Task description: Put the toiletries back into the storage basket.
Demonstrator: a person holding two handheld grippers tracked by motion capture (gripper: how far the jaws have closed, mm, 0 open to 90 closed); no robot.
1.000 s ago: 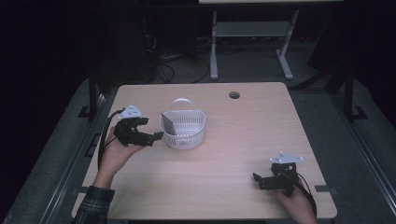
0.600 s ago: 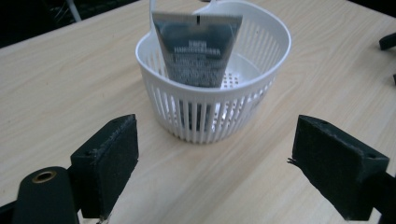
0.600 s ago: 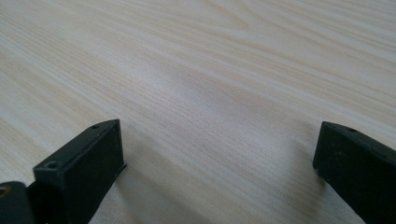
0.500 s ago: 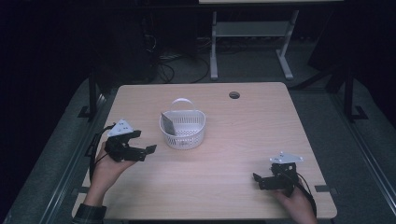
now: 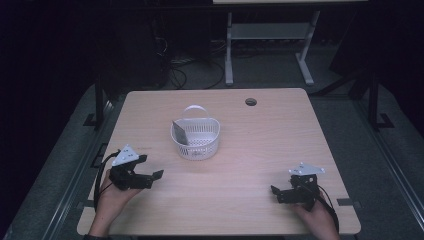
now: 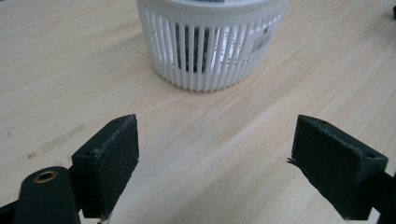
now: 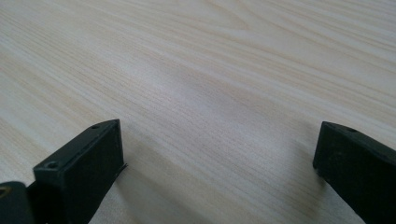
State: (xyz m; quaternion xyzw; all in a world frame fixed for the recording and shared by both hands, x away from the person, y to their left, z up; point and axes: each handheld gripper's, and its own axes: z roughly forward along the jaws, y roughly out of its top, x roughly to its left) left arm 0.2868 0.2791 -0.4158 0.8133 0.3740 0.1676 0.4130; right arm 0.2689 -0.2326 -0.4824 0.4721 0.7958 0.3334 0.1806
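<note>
High view: table point(image 5: 260, 130), light wood, round cable hole point(image 5: 251, 102) near the far edge. White slatted basket point(image 5: 196, 139) stands upright a bit left of centre, thin handle arched over its far side. A flat grey card point(image 5: 178, 133) leans tilted inside against the basket's left wall, top edge poking above the rim. Left gripper point(image 5: 150, 177) at the near-left of the table, held in the left hand point(image 5: 111, 196), jaws pointing right toward centre and spread, nothing between them. It sits near-left of the basket, apart from it. Right gripper point(image 5: 277, 192) at the near-right, held in the right hand point(image 5: 315, 215), jaws pointing left, spread, empty. Well apart from the basket. Grey three-cornered plate on top of each gripper, cables trail off toward the near edge.

Left gripper view: left gripper point(image 6: 215, 163) jaws wide apart, bare wood between the pads. Basket point(image 6: 210, 42) straight ahead beyond the jaws, not touching. Something dark shows through the slats; can't tell what it is from here. Small printed label on the basket wall at right, unreadable.

Right gripper view: right gripper point(image 7: 217, 163) jaws wide apart, just above or on the table point(image 7: 210, 70), can't tell which. Plain wood grain ahead, soft shadow under the left jaw.
</note>
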